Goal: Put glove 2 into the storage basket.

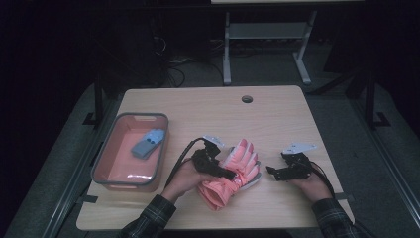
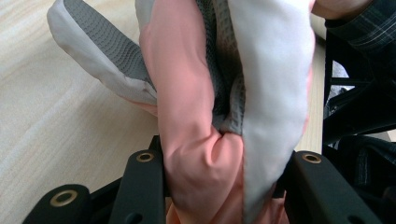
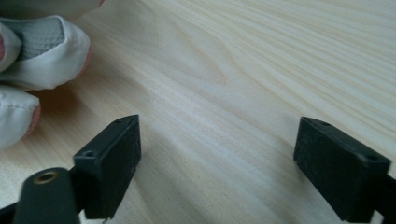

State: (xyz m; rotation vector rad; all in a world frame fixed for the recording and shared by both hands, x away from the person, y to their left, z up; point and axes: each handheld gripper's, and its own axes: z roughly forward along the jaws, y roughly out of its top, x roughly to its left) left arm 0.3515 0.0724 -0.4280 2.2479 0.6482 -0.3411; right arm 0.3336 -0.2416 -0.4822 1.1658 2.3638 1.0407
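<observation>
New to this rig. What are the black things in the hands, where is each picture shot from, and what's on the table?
A person holds a hand-operated two-jaw gripper in each hand. The high view looks down from above; the other two pictures come from cameras riding on the grippers. On the wooden table lie a pink-and-white padded glove and, at the left, a pink bin with a small blue-grey item inside. The left gripper is clamped on the glove. The right gripper is open over bare wood, beside the glove's fingertips.

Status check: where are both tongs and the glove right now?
Left tongs clamped on the pink glove, bunched on the table. Right tongs open, nothing between them, just right of the glove. Nothing in the way; tray far left.
</observation>
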